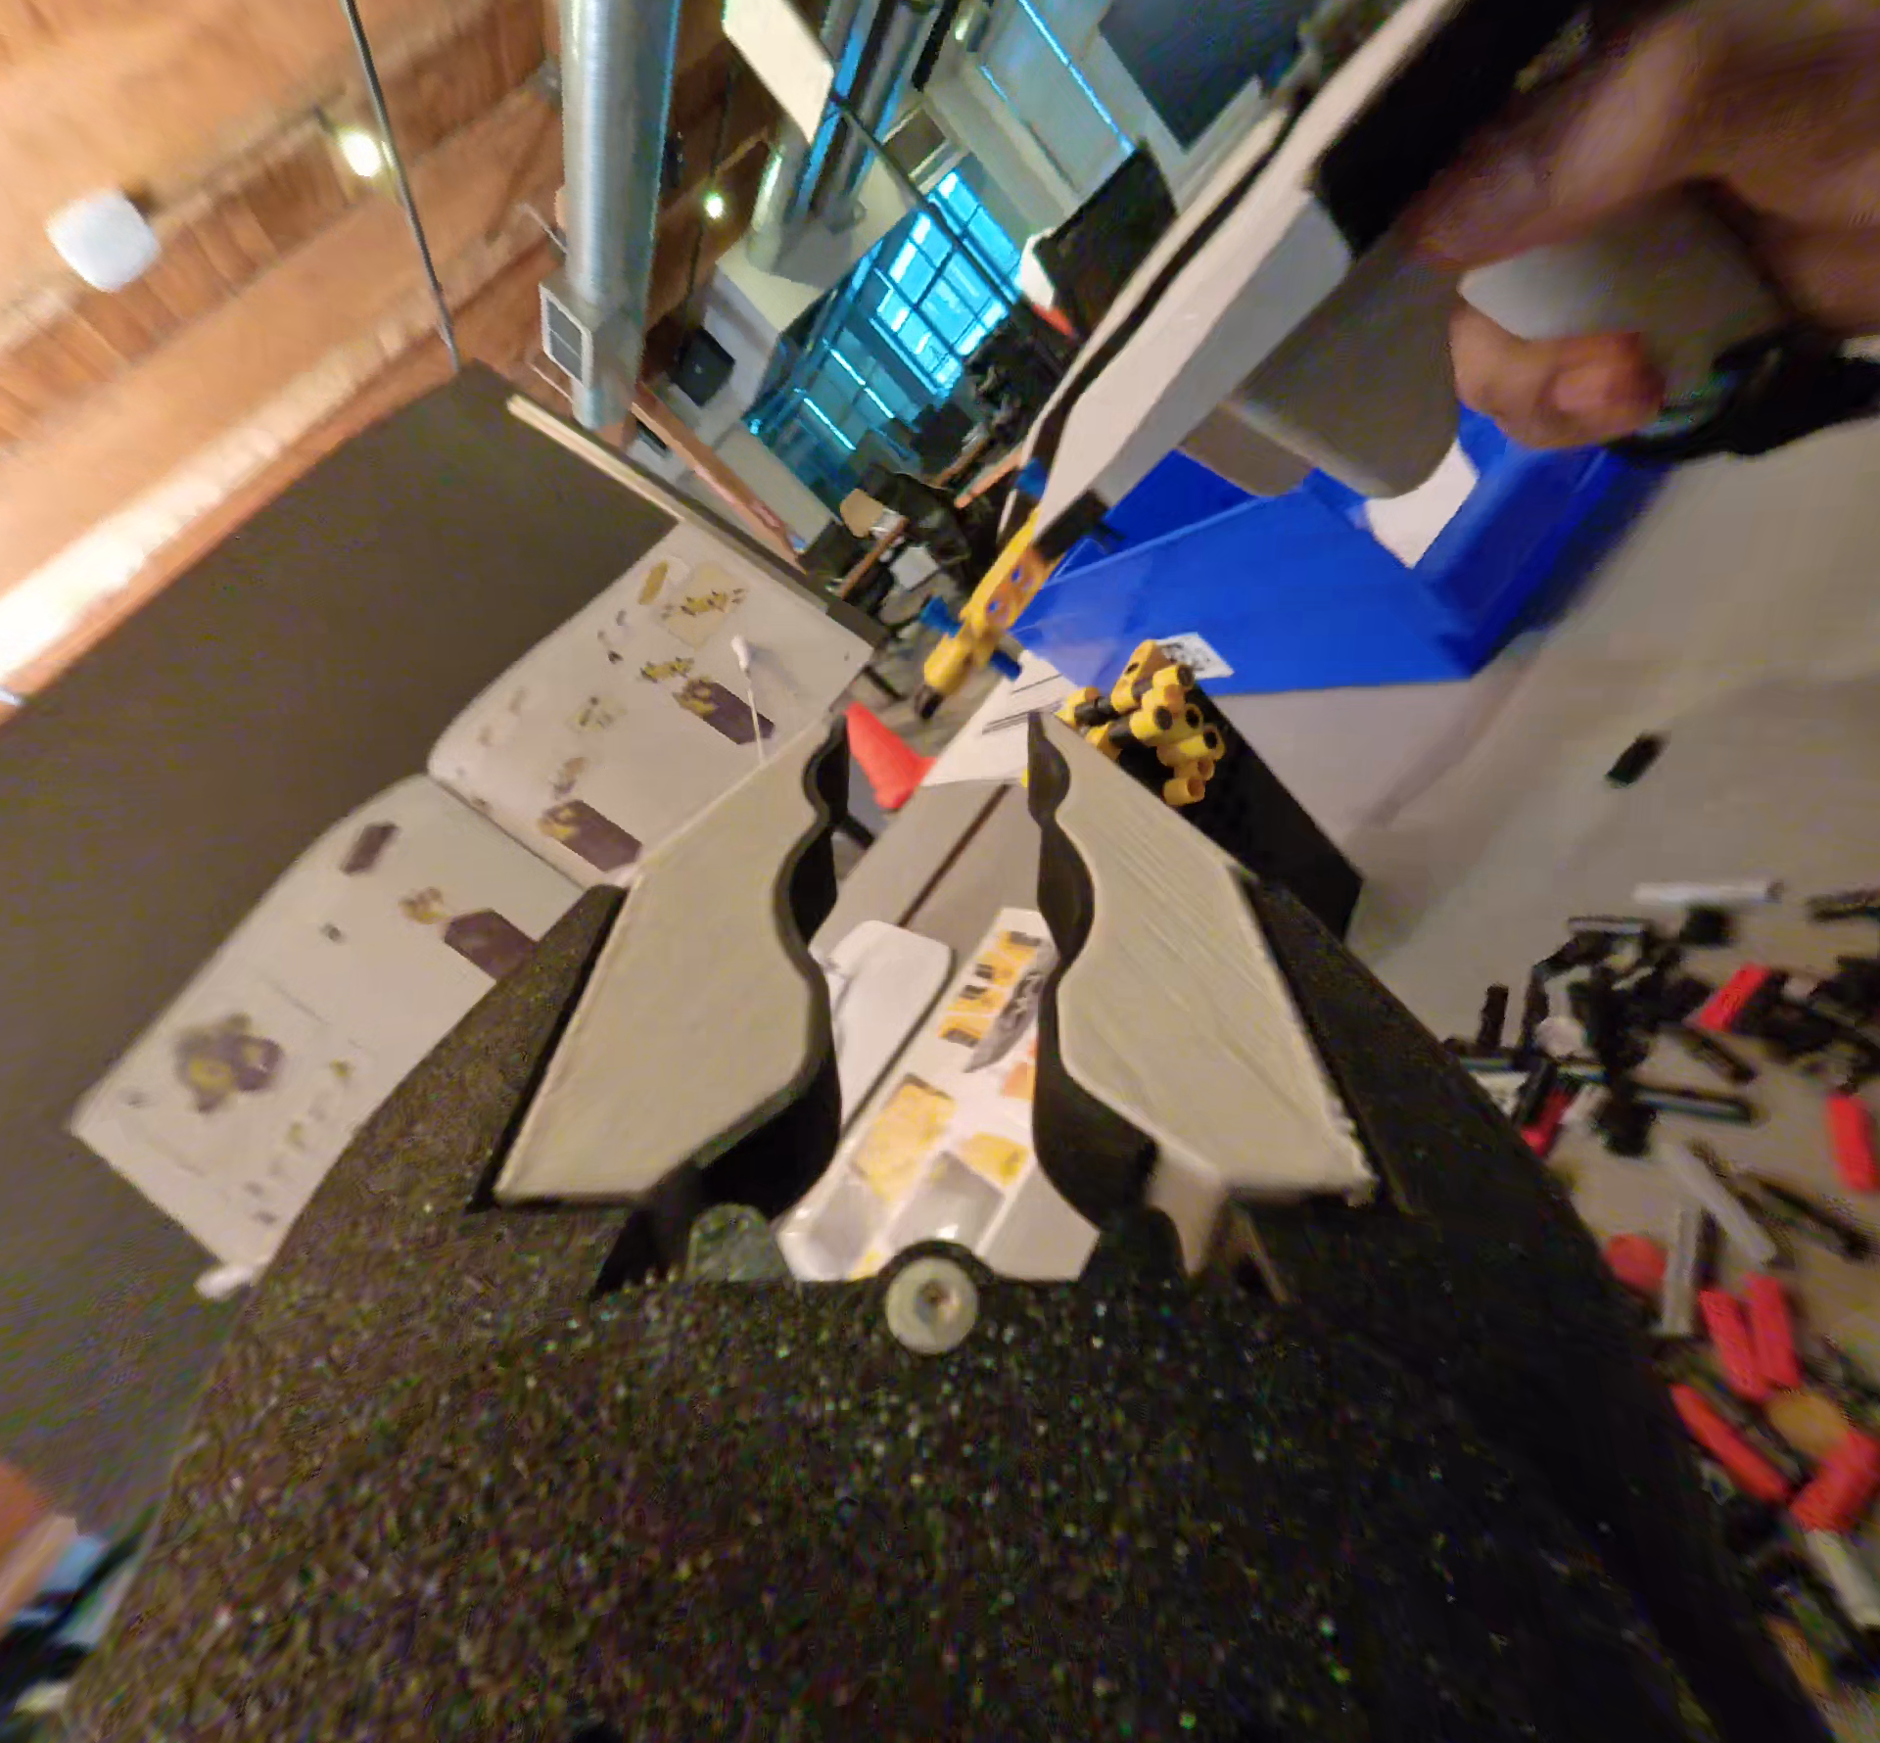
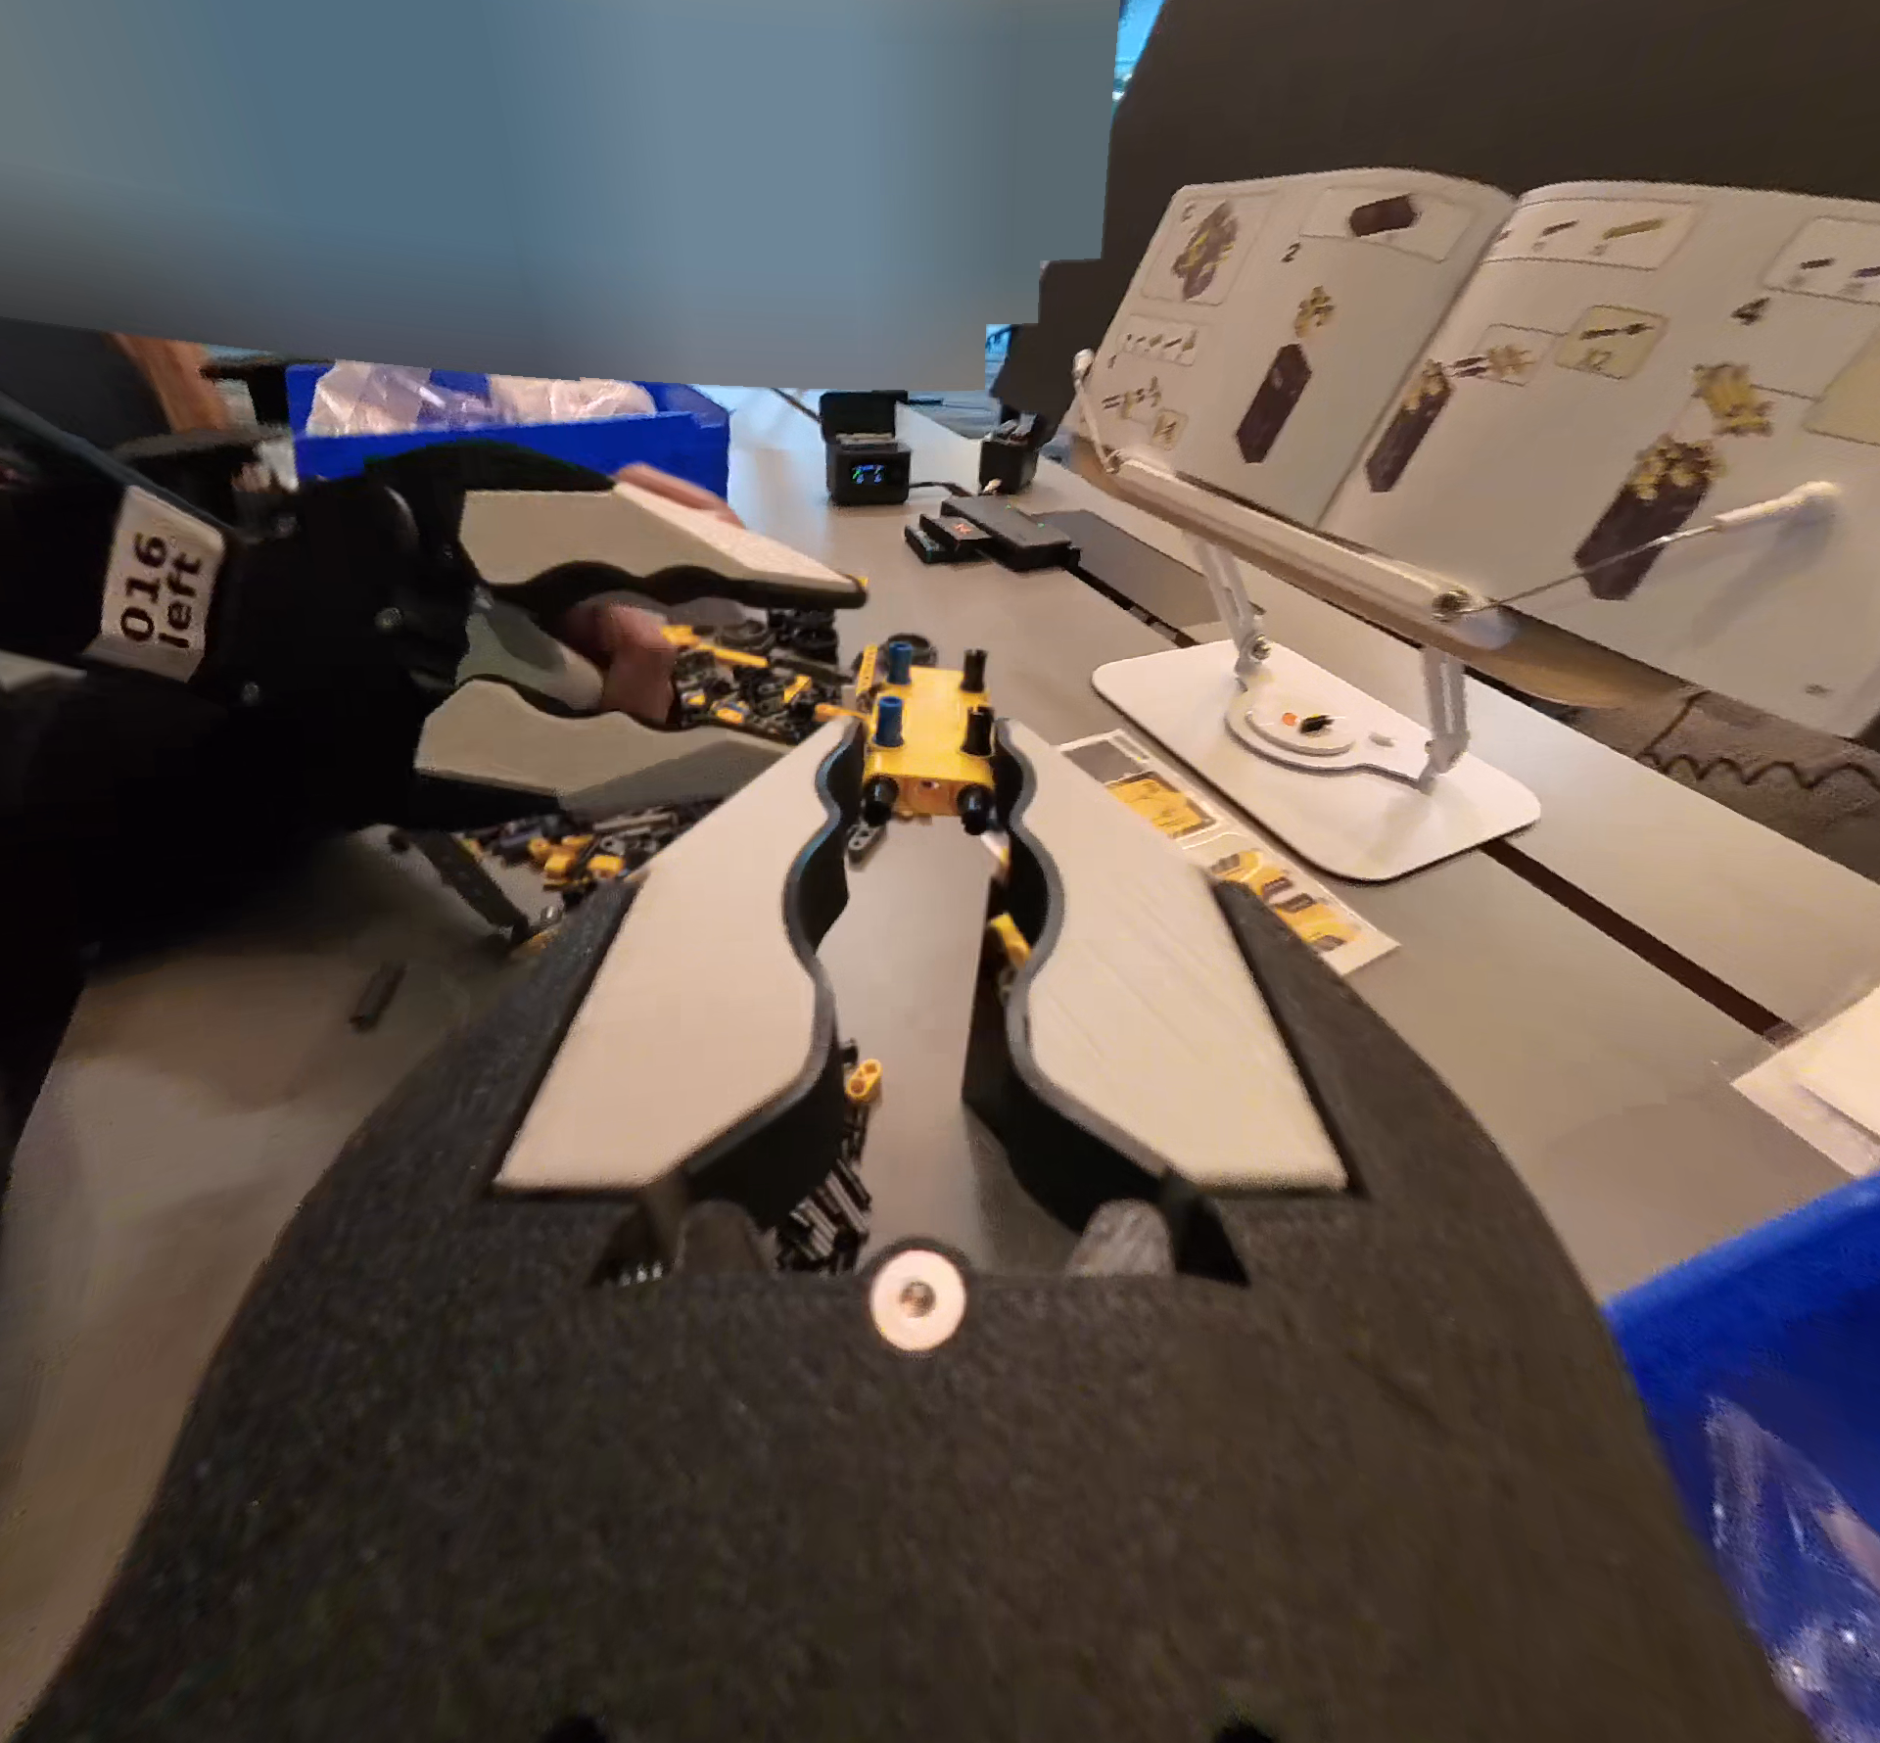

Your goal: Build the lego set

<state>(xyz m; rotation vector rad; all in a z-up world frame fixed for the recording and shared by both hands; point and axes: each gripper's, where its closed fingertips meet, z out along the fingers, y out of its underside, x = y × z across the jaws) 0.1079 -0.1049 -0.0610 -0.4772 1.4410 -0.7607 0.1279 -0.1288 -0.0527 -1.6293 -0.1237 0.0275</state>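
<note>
Right gripper (image 2: 921, 753): clamped on yellow block assembly (image 2: 924, 728) at 12 o'clock, above the table (image 2: 1526, 1033). Left gripper (image 1: 936, 748): fingers apart, nothing held; parts pile (image 1: 1709, 1033) at 3 o'clock. Booklet (image 2: 1475, 351) on stand at 2 o'clock.

An open instruction booklet (image 2: 1506, 351) is leaning on a white stand (image 2: 1312, 779) near the table's (image 2: 1526, 1033) far right edge, its pages showing pictures of dark and yellow parts. A printed strip (image 2: 1231, 855) is lying flat just beside the stand's base. Small black devices (image 2: 977, 514) are sitting toward the far edge, one with a lit screen. A blue bin (image 2: 509, 433) is standing at the far left. Loose red and black pieces (image 1: 1729, 1185) are lying scattered across the table (image 1: 1424, 779).
</note>
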